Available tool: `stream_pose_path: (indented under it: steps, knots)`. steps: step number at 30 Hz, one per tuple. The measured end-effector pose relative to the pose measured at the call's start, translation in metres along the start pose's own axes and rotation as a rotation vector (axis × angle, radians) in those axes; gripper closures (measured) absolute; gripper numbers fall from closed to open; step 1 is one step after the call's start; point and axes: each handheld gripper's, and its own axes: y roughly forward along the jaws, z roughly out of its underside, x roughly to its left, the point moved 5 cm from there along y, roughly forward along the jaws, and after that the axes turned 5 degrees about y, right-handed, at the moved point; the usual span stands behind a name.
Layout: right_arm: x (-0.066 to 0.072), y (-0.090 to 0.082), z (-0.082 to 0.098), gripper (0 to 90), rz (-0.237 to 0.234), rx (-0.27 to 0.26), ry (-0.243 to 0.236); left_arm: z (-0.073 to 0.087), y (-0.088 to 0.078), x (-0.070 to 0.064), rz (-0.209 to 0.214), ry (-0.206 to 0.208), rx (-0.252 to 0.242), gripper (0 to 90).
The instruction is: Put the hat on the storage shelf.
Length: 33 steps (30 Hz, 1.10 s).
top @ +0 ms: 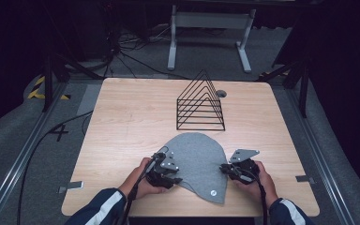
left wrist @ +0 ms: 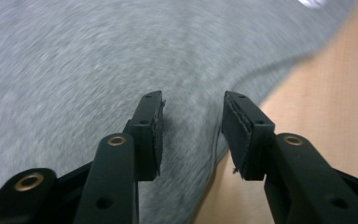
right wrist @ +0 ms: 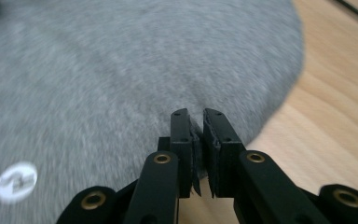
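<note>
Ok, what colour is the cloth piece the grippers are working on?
Heathered grey, with a small white round label near one edge; the cloth piece shows best in the right gripper view.

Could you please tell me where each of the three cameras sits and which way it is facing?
High view: above the person's side, looking forward and down on the table, wire rack and grey beanie; forearms, hands and both grippers show.
Left gripper view: rides the left gripper, looking along its parted jaws over the beanie's edge.
Right gripper view: rides the right gripper, looking along its jaws, pinched on the beanie's edge.
Shared: all three show the beanie; its white label shows in the high and right gripper views.
</note>
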Motion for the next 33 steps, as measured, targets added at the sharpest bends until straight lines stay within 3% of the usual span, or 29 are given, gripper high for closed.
stream_pose_path:
  steps: [5, 8, 9, 13, 15, 16, 18, 22, 23, 25, 27, 28, 30, 33]
  knots:
    - [-0.016, 0.006, -0.006, 82.7, 0.026, -0.004, 0.026, -0.006, 0.003, -0.013, 0.014, 0.019, 0.008, 57.2]
    - [-0.021, 0.007, -0.008, 80.9, 0.042, -0.002, 0.027, -0.006, -0.003, -0.01, 0.003, 0.021, -0.012, 56.7]
    - [-0.025, 0.007, -0.01, 76.3, 0.03, -0.013, 0.053, -0.006, -0.007, -0.007, -0.006, 0.014, -0.023, 54.4]
    - [-0.031, 0.006, -0.011, 71.2, 0.028, -0.024, 0.072, -0.005, -0.029, 0.02, -0.101, -0.049, -0.077, 50.5]
    - [-0.034, 0.005, -0.013, 66.9, 0.022, -0.029, 0.089, -0.001, -0.034, 0.035, -0.166, -0.062, -0.063, 46.5]
    - [-0.035, 0.004, -0.015, 64.4, 0.026, -0.034, 0.09, 0.002, -0.036, 0.044, -0.188, -0.088, -0.063, 44.3]
    - [-0.037, 0.005, -0.019, 59.4, 0.02, -0.037, 0.097, 0.01, -0.035, 0.063, -0.183, -0.145, -0.057, 40.6]
    - [-0.041, 0.013, -0.026, 49.2, 0.022, -0.019, 0.101, 0.02, -0.027, 0.092, -0.222, -0.194, -0.04, 37.2]
    - [-0.042, 0.017, -0.028, 47.5, 0.021, -0.012, 0.108, 0.021, -0.023, 0.097, -0.214, -0.202, -0.029, 36.0]
    - [-0.045, 0.021, -0.032, 45.8, 0.02, -0.019, 0.124, 0.021, -0.017, 0.105, -0.183, -0.229, -0.037, 33.8]
    - [-0.05, 0.028, -0.039, 40.6, 0.016, -0.025, 0.157, 0.019, -0.012, 0.11, -0.208, -0.213, -0.029, 33.3]
    - [-0.05, 0.028, -0.039, 40.6, 0.016, -0.025, 0.157, 0.019, -0.008, 0.112, -0.204, -0.203, -0.016, 33.3]
    - [-0.05, 0.036, -0.04, 38.1, 0.028, -0.001, 0.156, 0.017, -0.005, 0.114, -0.177, -0.228, -0.033, 30.0]
    - [-0.05, 0.04, -0.042, 34.5, 0.035, 0.01, 0.16, 0.015, -0.002, 0.114, -0.178, -0.224, -0.033, 29.5]
